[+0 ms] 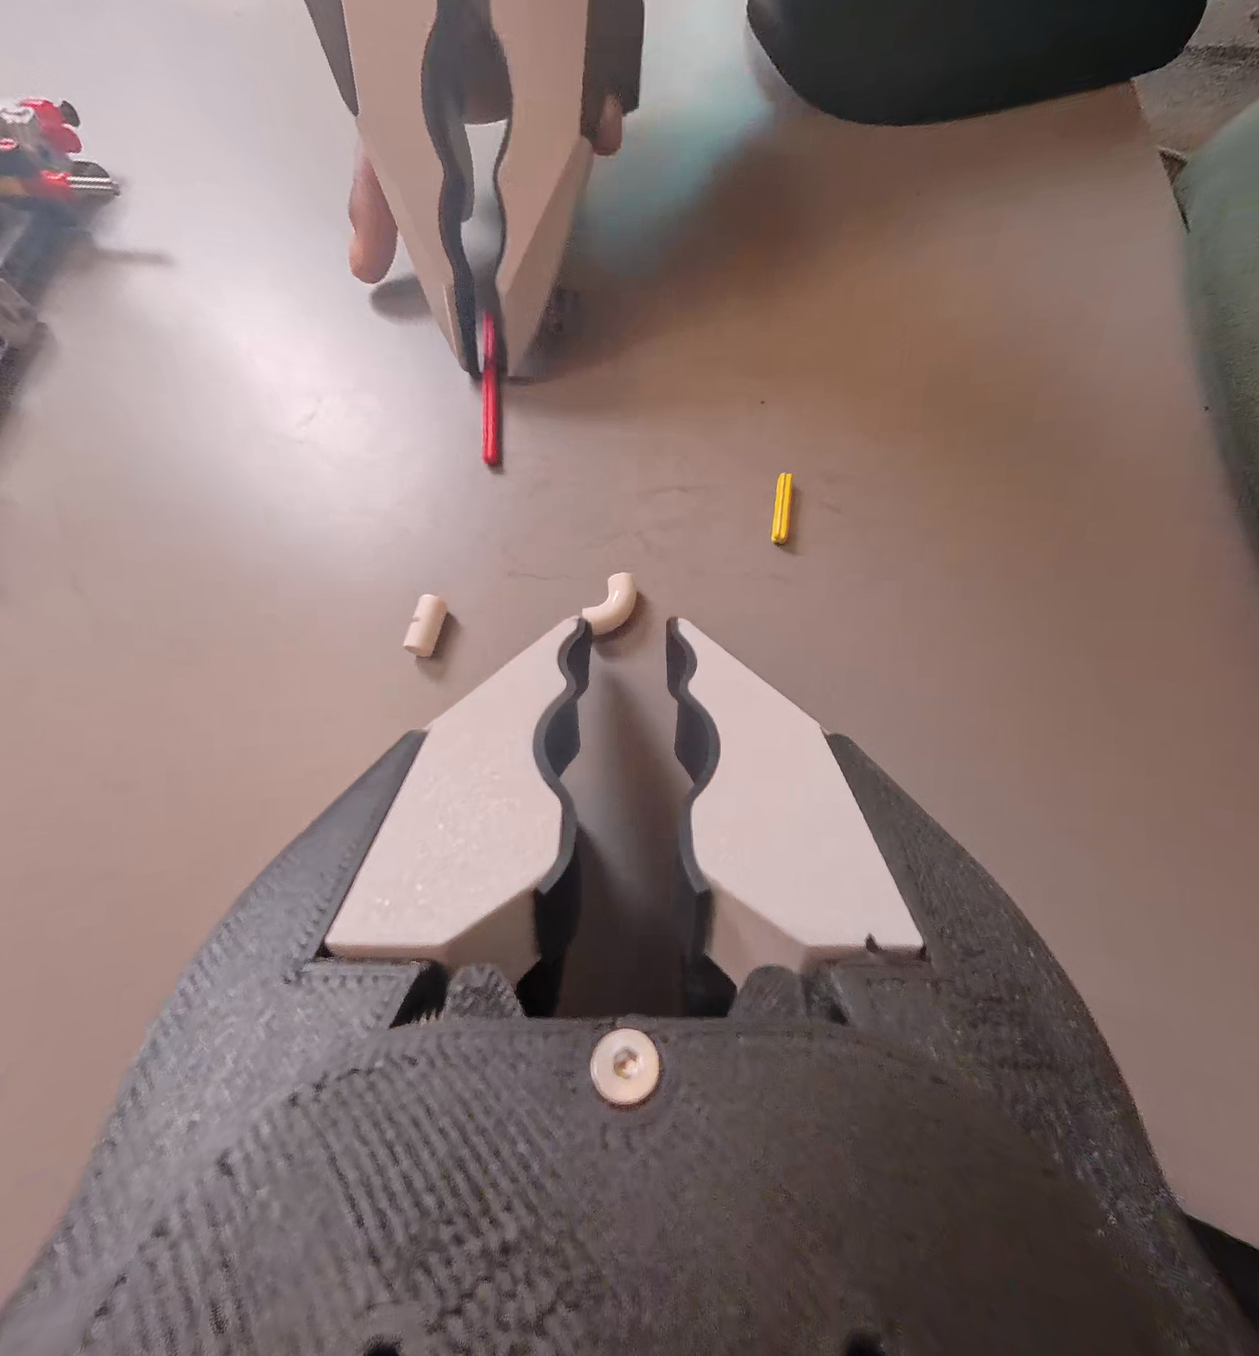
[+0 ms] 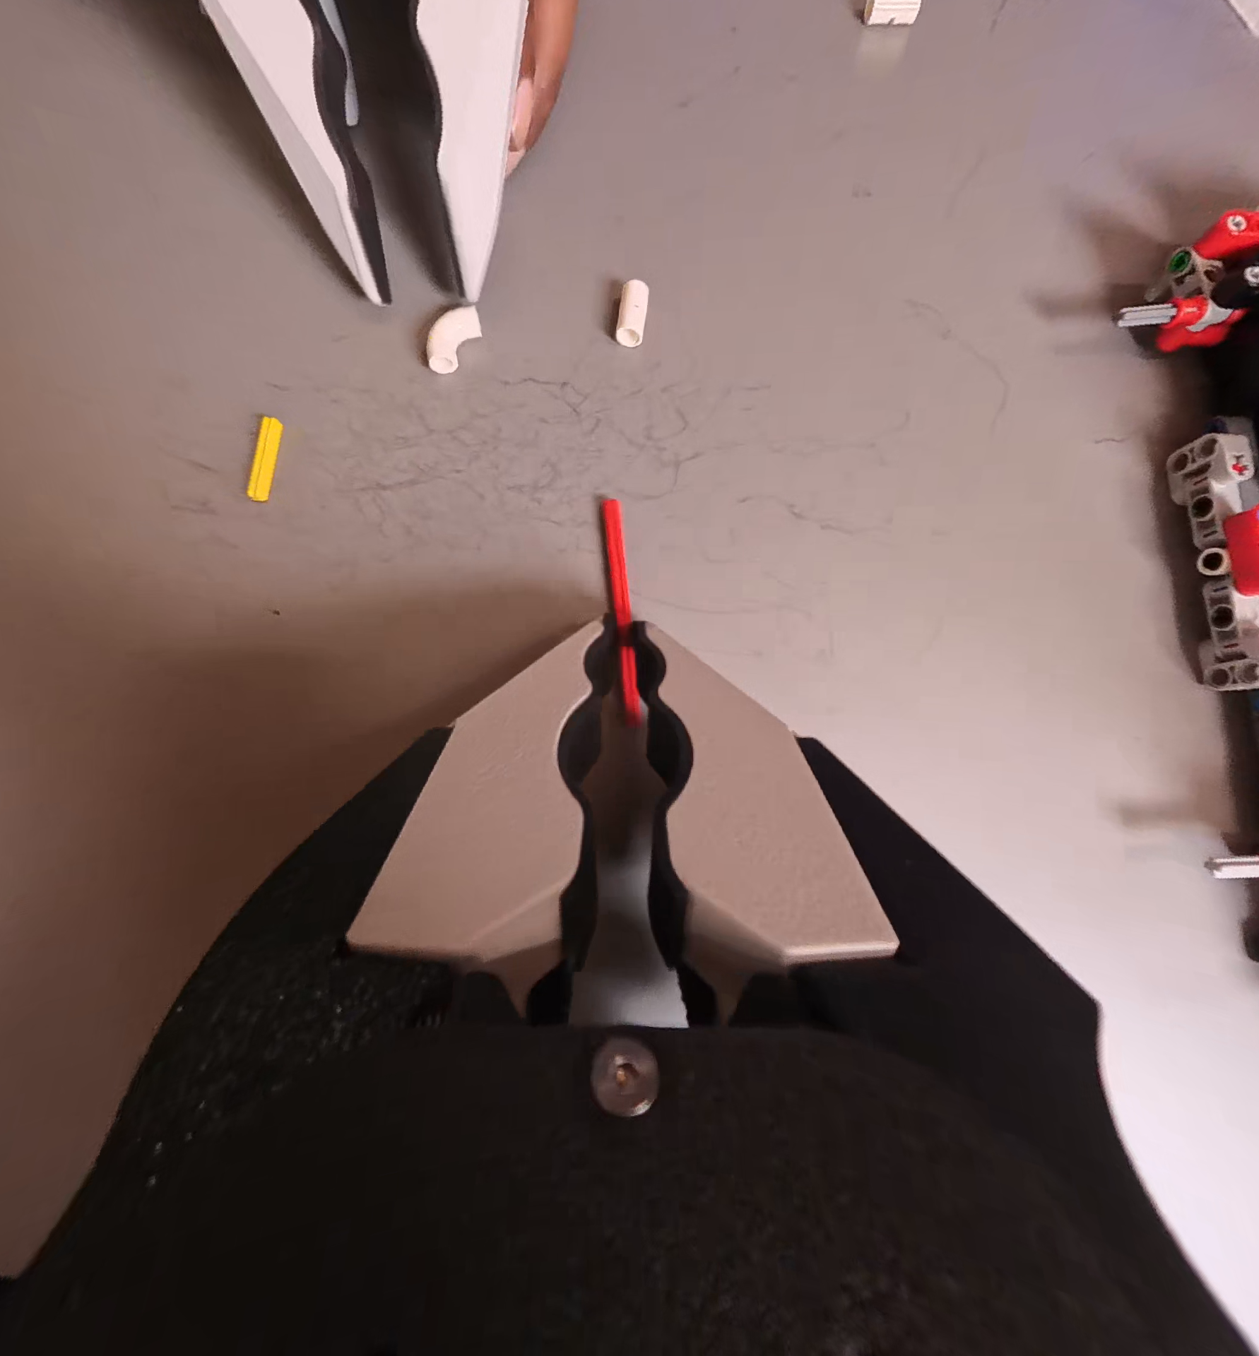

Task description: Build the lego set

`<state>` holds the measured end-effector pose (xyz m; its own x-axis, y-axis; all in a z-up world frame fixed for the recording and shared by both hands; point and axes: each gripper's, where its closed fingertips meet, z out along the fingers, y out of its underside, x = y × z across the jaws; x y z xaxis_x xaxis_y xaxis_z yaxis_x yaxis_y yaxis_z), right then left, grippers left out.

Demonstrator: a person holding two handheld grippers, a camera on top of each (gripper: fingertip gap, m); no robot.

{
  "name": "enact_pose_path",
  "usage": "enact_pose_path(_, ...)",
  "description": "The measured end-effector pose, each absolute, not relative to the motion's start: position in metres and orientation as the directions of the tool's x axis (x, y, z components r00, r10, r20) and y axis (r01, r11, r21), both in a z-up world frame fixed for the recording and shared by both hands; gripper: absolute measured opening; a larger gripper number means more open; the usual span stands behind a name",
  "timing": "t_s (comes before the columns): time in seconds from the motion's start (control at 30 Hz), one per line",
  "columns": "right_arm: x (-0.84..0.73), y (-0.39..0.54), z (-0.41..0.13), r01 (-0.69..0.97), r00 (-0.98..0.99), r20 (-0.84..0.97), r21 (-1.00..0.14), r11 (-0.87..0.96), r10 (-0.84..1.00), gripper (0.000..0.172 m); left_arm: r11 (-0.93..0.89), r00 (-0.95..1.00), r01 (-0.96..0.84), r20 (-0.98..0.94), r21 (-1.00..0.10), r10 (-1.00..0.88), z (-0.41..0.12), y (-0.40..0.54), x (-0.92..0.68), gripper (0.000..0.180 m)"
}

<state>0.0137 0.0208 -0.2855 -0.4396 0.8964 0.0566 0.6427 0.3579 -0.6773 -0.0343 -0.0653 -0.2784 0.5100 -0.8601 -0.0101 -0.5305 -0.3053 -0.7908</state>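
Right gripper [image 2: 621,626] clamped on red axle [image 2: 614,558]; left gripper [image 1: 624,622] apart, its far fingertip touching the white elbow [image 1: 612,603]: centre before closing.

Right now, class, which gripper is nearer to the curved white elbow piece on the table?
Left. The left gripper has its open jaws right at the curved white elbow piece; the right gripper is farther off, shut on the red rod.

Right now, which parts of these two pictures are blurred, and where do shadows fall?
Left wrist view: the brick model at the left edge is smeared, and the centre is sharp. Right wrist view: a dark shadow lies on the table left of the right gripper; the red rod looks slightly soft.
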Motion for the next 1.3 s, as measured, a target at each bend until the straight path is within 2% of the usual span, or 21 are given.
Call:
enact_pose_path(0.13,0.015,0.016,-0.285,0.632,-0.448,0.097,-0.669,0.392,0.889,0.001,-0.294,0.524,-0.555,-0.053,-0.778,-0.850,-0.281,-0.062,-0.032,0.012)
enact_pose_path(0.27,0.016,0.007,-0.270,0.572,-0.438,0.135,-0.721,0.391,0.889,0.000,-0.300,0.538,-0.540,-0.048,-0.786,-0.841,-0.279,-0.059,-0.033,0.012)
enact_pose_path(0.67,0.030,0.024,-0.245,0.472,-0.276,0.225,-0.815,0.336,0.935,0.001,-0.253,0.669,-0.417,-0.107,-0.873,-0.735,-0.254,-0.030,-0.049,0.013)
enact_pose_path(0.77,0.023,0.008,-0.238,0.423,-0.299,0.261,-0.826,0.373,0.918,0.001,-0.234,0.661,-0.360,-0.071,-0.903,-0.747,-0.241,-0.030,-0.033,0.017)
enact_pose_path(0.9,0.016,-0.013,-0.244,0.411,-0.351,0.343,-0.780,0.473,0.871,0.001,-0.224,0.615,-0.349,-0.041,-0.910,-0.788,-0.235,-0.036,0.000,0.032)
enact_pose_path(0.97,0.014,-0.021,-0.246,0.406,-0.371,0.361,-0.766,0.499,0.856,0.001,-0.218,0.602,-0.376,-0.059,-0.901,-0.796,-0.239,-0.038,0.007,0.028)
enact_pose_path(1.13,0.012,-0.032,-0.249,0.387,-0.393,0.388,-0.753,0.533,0.834,0.001,-0.209,0.609,-0.395,-0.085,-0.895,-0.788,-0.241,-0.038,0.004,0.002)
enact_pose_path(1.3,0.010,-0.034,-0.244,0.357,-0.388,0.398,-0.766,0.534,0.831,0.001,-0.193,0.596,-0.415,-0.106,-0.889,-0.796,-0.241,-0.042,0.002,0.001)
